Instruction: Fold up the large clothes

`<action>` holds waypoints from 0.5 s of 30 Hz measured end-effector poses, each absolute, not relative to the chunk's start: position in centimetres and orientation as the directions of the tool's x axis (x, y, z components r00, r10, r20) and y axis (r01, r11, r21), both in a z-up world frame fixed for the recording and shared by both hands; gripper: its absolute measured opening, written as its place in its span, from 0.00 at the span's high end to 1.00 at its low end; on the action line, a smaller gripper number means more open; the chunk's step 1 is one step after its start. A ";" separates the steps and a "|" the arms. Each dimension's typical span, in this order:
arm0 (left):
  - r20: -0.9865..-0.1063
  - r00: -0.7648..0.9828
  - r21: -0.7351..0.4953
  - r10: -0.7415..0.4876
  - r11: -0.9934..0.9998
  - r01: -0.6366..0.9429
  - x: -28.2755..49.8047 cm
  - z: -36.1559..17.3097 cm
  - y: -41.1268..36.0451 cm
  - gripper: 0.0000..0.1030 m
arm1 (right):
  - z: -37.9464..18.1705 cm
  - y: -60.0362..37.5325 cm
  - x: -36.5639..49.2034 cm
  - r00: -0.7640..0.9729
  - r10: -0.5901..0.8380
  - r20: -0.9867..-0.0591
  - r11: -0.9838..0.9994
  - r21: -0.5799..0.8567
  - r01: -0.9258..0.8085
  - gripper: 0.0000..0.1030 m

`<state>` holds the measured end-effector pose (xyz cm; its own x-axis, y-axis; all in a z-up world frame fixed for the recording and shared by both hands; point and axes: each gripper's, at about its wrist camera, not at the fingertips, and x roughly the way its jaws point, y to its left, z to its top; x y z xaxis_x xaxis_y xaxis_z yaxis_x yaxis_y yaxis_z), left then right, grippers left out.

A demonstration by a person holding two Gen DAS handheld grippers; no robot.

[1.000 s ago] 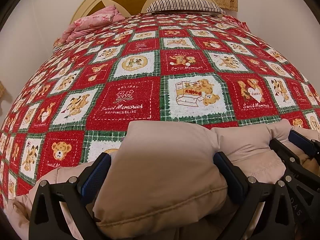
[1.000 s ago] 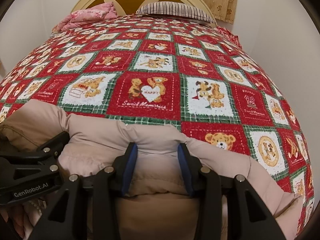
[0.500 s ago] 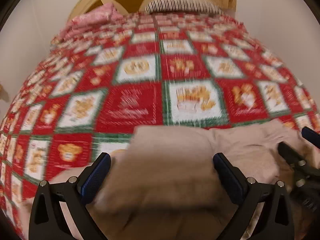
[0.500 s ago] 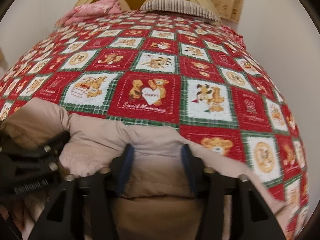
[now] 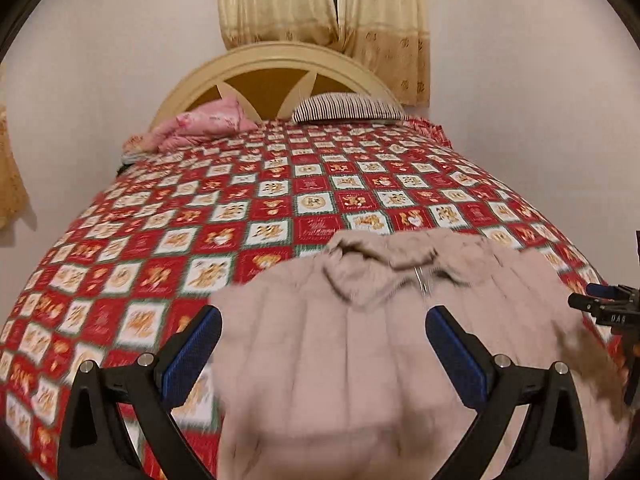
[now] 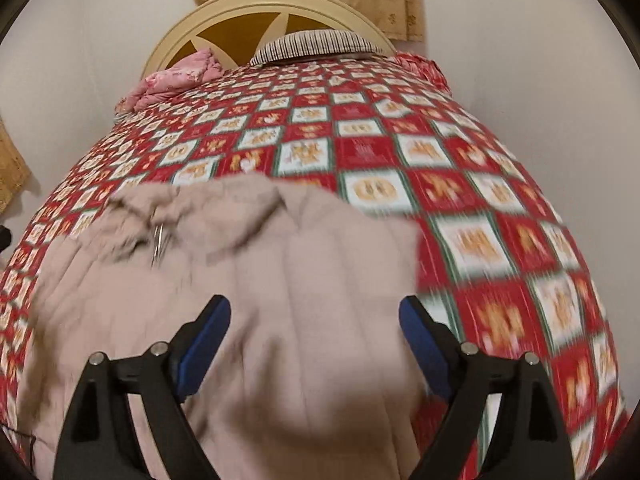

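Jacket (image 5: 360,352) flat on bedspread (image 5: 160,240).
Left gripper (image 5: 324,340) and right gripper (image 6: 314,336): jaws wide apart, nothing held; right jaws have just been opening.

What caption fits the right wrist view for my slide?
Open right claw above a beige puffer jacket spread on a red teddy-bear quilt.

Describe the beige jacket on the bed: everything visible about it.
The beige jacket is a puffy, quilted coat with vertical stitched channels, seemingly padded fabric. It lies spread flat on the red patchwork bedspread, its rumpled collar toward the headboard and a metal zipper pull showing just below it. Motion blur hides finer detail. It fills the near end of the bed. No gripper pads press on it in either view.
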<state>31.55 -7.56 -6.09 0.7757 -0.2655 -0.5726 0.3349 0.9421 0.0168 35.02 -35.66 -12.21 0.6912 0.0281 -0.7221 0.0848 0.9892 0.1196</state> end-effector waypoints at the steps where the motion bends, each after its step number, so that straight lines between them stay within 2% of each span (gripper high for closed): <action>1: -0.568 0.779 0.023 -0.265 0.941 0.337 30.2 -6.3 -7.0 0.01 | -12.4 -35.7 34.2 0.690 0.029 -0.723 0.989 0.122 0.087 0.14; 6: -0.554 0.804 0.103 -0.218 0.940 0.325 24.7 -8.4 -5.5 0.01 | -13.7 -35.4 29.6 0.683 0.019 -0.730 0.988 0.119 0.100 0.12; 15: -0.638 0.751 0.060 -0.170 0.961 0.269 20.7 -13.5 -1.6 0.01 | -16.6 -34.9 23.3 0.662 -0.011 -0.749 0.992 0.077 0.104 0.12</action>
<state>20.66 -1.64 -13.51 0.7510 -0.1703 -0.6379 0.2692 0.9612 0.0604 23.26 -34.87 -16.57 0.6625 -0.0114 -0.7490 0.1037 0.9917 0.0767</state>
